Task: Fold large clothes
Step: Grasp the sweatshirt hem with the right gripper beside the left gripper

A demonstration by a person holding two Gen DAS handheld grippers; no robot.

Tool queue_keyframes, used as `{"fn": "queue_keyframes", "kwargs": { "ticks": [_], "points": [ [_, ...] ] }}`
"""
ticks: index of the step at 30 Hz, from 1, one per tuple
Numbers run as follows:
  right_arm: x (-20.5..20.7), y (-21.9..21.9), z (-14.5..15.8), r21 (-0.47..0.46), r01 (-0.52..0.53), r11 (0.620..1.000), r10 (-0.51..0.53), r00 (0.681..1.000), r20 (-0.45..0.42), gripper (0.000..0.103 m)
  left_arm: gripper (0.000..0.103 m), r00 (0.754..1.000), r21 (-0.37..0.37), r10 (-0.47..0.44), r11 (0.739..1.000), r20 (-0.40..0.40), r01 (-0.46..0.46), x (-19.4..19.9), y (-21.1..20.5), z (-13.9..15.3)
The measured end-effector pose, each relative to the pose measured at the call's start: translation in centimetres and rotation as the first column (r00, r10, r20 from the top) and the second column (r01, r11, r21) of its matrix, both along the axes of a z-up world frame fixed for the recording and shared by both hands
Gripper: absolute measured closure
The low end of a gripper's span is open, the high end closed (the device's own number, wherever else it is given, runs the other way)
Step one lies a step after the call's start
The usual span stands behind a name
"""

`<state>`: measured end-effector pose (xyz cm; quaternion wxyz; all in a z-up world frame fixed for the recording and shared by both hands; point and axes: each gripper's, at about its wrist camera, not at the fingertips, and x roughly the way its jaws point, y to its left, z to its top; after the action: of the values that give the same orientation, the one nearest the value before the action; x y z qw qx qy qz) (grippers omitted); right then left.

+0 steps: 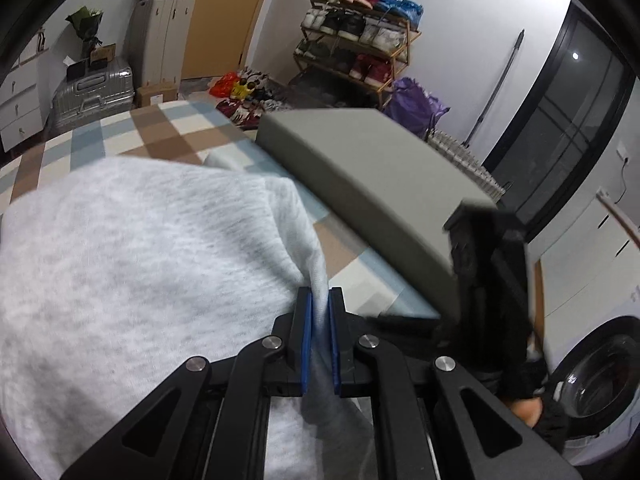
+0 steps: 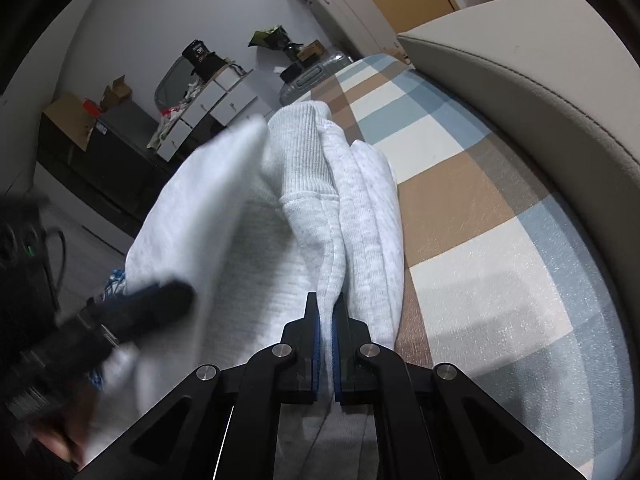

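A light grey sweatshirt (image 1: 140, 248) lies bunched on a checked mat (image 1: 176, 128). My left gripper (image 1: 320, 300) is shut on a fold of its edge, the cloth pinched between the blue pads. In the right wrist view the sweatshirt (image 2: 240, 220) shows a ribbed cuff (image 2: 304, 156) lying along its middle. My right gripper (image 2: 326, 312) is shut on a seam edge of the same garment. The other gripper (image 2: 132, 312) appears blurred at the left of the right wrist view, and a black tool body (image 1: 492, 280) shows at the right of the left wrist view.
A grey padded headboard (image 1: 360, 168) runs along the mat's far side, also the headboard (image 2: 540, 80) at the right. Beyond stand a shoe rack (image 1: 352, 44), a silver suitcase (image 1: 92, 92), white drawers (image 2: 208, 108) and a washing machine (image 1: 600, 380).
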<state>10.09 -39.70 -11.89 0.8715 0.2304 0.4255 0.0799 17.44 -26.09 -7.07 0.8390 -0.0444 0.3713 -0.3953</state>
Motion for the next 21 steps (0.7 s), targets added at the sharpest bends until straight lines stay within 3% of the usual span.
{"fn": "queue_keyframes", "kwargs": {
  "ticks": [3, 6, 9, 14, 16, 18, 19, 21],
  "points": [
    [0.1, 0.5, 0.0, -0.013, -0.01, 1.0, 0.01, 1.0, -0.002, 0.1, 0.103, 0.998, -0.055, -0.056, 0.997, -0.002, 0.056, 0.8, -1.0, 0.8],
    [0.0, 0.5, 0.0, -0.004, -0.013, 1.0, 0.013, 1.0, -0.003, 0.1, 0.103, 0.999, 0.057, -0.014, 0.998, 0.037, 0.012, 1.8, -2.8, -0.4],
    [0.1, 0.3, -0.2, 0.01, -0.014, 1.0, 0.014, 1.0, -0.003, 0.1, 0.103, 0.994, -0.003, -0.003, 1.0, -0.106, 0.003, 3.0, -1.1, -2.2],
    [0.0, 0.2, 0.2, 0.017, -0.009, 1.0, 0.009, 1.0, 0.006, 0.098, 0.103, 0.998, -0.016, 0.021, 1.0, -0.051, -0.022, 1.1, 1.1, -1.1],
    [-0.2, -0.1, 0.7, 0.036, 0.0, 0.999, 0.0, 1.0, -0.001, 0.091, 0.103, 0.999, 0.014, 0.043, 0.999, -0.022, -0.043, 0.3, 1.9, -0.7],
    [-1.0, -0.4, 1.8, 0.064, 0.014, 0.998, -0.016, 0.999, 0.037, 0.064, 0.103, 0.998, 0.051, 0.067, 0.996, -0.006, -0.067, 0.1, 2.3, -0.5],
    [-1.4, -0.6, 2.4, 0.073, 0.023, 0.997, -0.028, 0.997, 0.068, 0.058, 0.098, 0.996, 0.074, 0.087, 0.993, 0.004, -0.087, -0.1, 2.9, -0.5],
    [-2.0, -0.5, 3.5, 0.084, 0.021, 0.996, -0.03, 0.993, 0.111, 0.055, 0.07, 0.994, 0.082, 0.107, 0.991, 0.011, -0.107, -0.2, 3.4, -0.6]
  ]
}}
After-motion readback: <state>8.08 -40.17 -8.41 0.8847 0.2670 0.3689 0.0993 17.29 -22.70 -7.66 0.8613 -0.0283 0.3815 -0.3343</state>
